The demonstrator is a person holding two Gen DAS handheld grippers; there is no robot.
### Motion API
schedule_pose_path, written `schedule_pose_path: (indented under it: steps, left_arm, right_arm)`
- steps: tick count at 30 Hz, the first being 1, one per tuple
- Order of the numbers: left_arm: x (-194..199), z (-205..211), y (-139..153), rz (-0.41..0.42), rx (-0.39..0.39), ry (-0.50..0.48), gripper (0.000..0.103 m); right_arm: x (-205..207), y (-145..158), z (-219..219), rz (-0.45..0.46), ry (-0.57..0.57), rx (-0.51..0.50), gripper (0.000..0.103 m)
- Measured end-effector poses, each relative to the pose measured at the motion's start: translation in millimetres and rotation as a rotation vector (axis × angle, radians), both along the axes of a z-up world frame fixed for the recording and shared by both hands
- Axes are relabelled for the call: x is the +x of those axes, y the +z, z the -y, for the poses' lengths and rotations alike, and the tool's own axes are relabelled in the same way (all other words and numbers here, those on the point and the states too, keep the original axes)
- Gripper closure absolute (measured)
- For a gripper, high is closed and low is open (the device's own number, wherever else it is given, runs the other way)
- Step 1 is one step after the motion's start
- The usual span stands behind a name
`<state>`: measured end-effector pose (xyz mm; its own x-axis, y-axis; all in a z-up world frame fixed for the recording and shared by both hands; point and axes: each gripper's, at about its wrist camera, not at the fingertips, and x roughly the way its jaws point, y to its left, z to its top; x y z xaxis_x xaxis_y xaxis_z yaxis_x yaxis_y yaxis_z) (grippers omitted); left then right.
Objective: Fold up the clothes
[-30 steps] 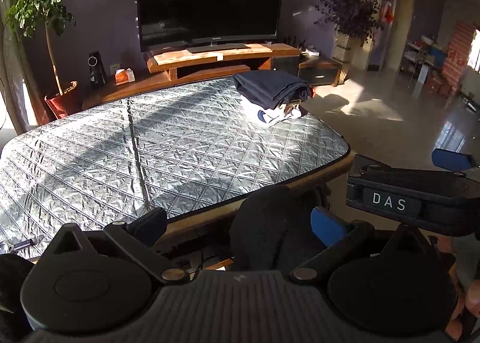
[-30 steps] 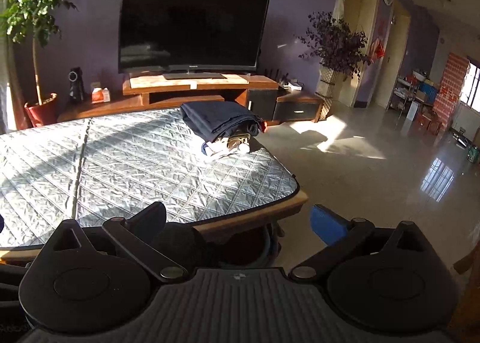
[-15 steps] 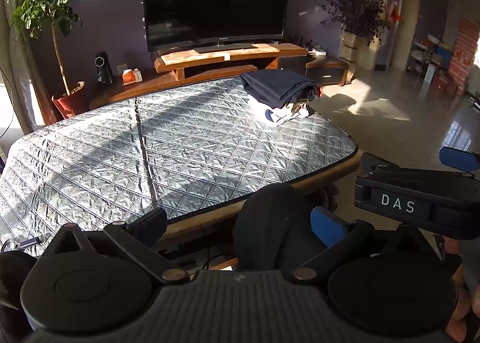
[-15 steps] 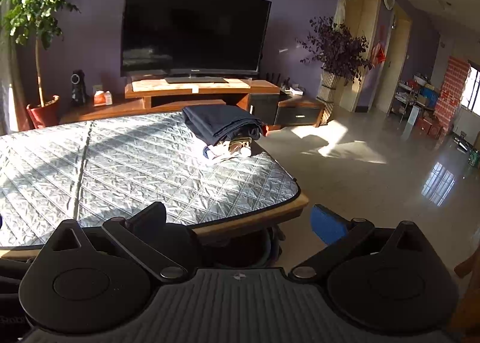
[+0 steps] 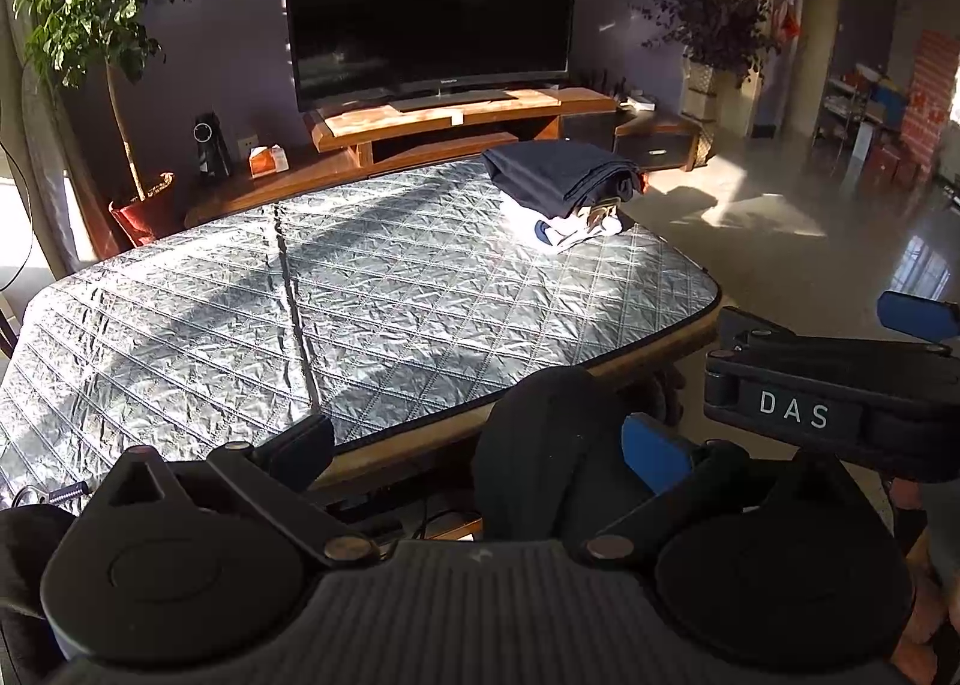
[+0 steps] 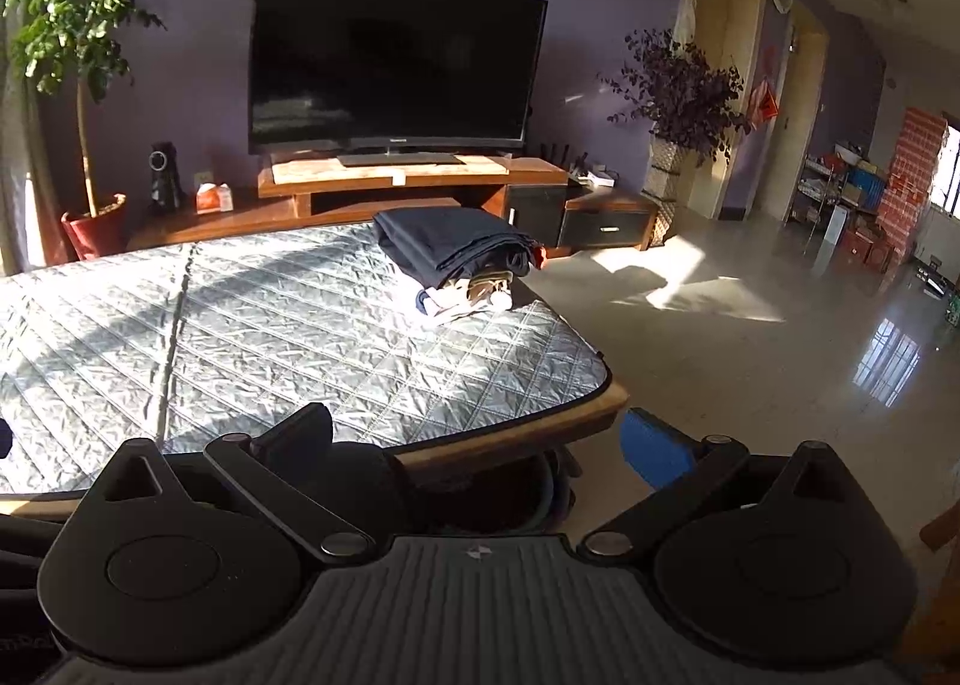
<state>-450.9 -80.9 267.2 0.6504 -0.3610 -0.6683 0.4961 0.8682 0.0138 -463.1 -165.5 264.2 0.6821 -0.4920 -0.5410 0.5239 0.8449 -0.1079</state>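
Nothing is being gripped: the left gripper (image 5: 474,436) is being held wide open and empty at the near edge of the quilted table (image 5: 180,337), and the right gripper (image 6: 477,439) is likewise being held spread and empty over the near right corner. Compared with a second ago, both views are being drawn slightly back and up, so more of the table is being shown. The folded stack of clothes (image 5: 561,193) is being left untouched at the far right corner. A dark rounded thing (image 5: 540,445) is seen below the table edge; probably the next garment is being sought there.
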Motion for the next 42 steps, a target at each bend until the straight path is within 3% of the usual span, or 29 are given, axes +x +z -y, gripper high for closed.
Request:
schedule_pose_path:
  steps: [42]
  left_arm:
    - [-10.1, 6.9, 1.2, 0.012, 0.009, -0.031, 0.001]
  right_arm:
    - [-6.7, 3.9, -6.9, 0.023, 0.023, 0.002, 0.000]
